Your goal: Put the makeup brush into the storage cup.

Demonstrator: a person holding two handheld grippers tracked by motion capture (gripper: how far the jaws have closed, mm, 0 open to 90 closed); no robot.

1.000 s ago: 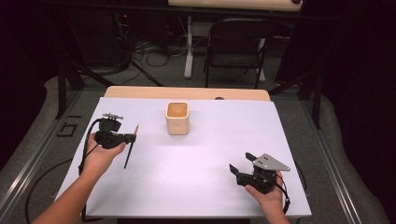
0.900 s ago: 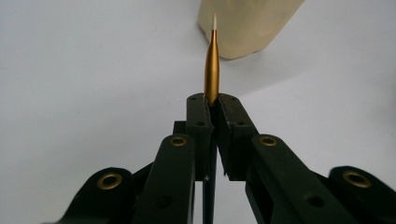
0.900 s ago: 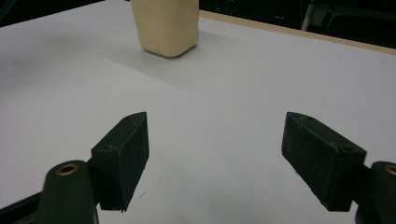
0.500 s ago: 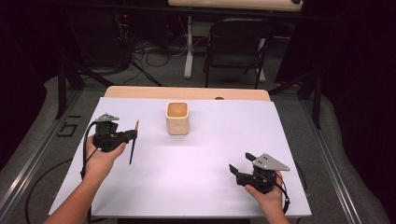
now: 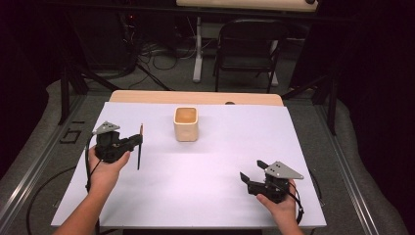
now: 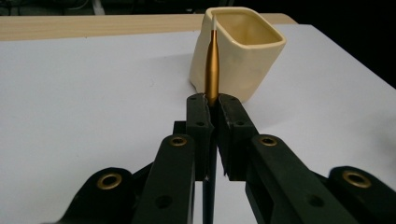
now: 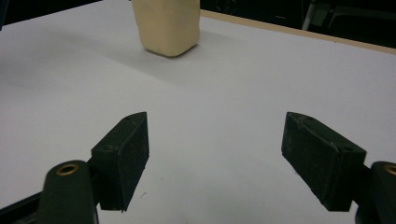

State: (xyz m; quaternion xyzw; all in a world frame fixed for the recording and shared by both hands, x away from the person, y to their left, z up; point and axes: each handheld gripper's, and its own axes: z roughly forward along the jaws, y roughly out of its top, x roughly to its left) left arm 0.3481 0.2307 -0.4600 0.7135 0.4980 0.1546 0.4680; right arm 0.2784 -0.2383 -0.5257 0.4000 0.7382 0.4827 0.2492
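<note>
A lab – dark curtains (image 5: 29,49), floor cables (image 5: 147,58), folding chair (image 5: 247,46).

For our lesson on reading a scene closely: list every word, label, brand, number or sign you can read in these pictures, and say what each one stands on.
None can be read.
Cup: plain cream, no print.
Pen in the left gripper: gold barrel, no lettering visible.
Right gripper: bare black pads, no marks.
Table sheet: blank white.
Floor marks left of the table: shapes too blurred to tell as text.
</note>
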